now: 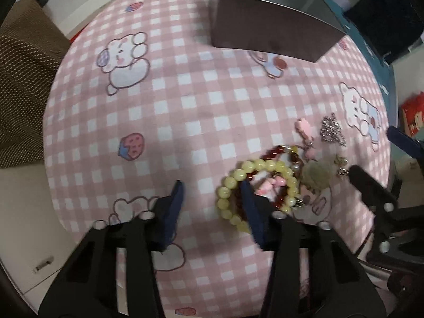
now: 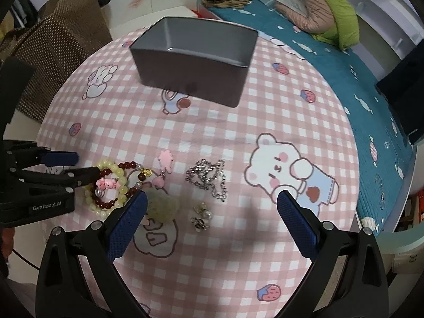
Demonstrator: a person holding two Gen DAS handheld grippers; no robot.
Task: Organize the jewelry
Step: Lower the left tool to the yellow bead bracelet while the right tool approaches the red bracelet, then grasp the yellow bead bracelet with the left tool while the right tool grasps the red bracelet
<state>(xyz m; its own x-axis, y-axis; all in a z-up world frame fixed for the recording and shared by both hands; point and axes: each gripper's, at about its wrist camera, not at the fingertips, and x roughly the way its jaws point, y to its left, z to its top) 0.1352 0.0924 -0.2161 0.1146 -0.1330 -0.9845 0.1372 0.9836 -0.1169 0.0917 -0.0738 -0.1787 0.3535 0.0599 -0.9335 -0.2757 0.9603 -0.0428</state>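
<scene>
A yellow bead bracelet (image 1: 254,169) (image 2: 116,169) and a dark red bead bracelet (image 1: 275,152) (image 2: 127,165) lie overlapped on the pink checked cloth. My left gripper (image 1: 213,188) (image 2: 79,165) is open, its right finger inside the yellow bracelet's ring. A silver chain (image 1: 331,129) (image 2: 209,177), a pink charm (image 1: 304,129) (image 2: 165,160), a green pompom (image 1: 316,173) (image 2: 161,205) and small earrings (image 2: 201,216) lie nearby. My right gripper (image 2: 212,198) is open above the earrings and chain.
An open grey metal box (image 1: 267,23) (image 2: 196,58) stands at the far side of the round table (image 2: 265,137). A bed with a teal sheet (image 2: 344,79) is on the right. A brown cushion (image 2: 53,50) is at the left.
</scene>
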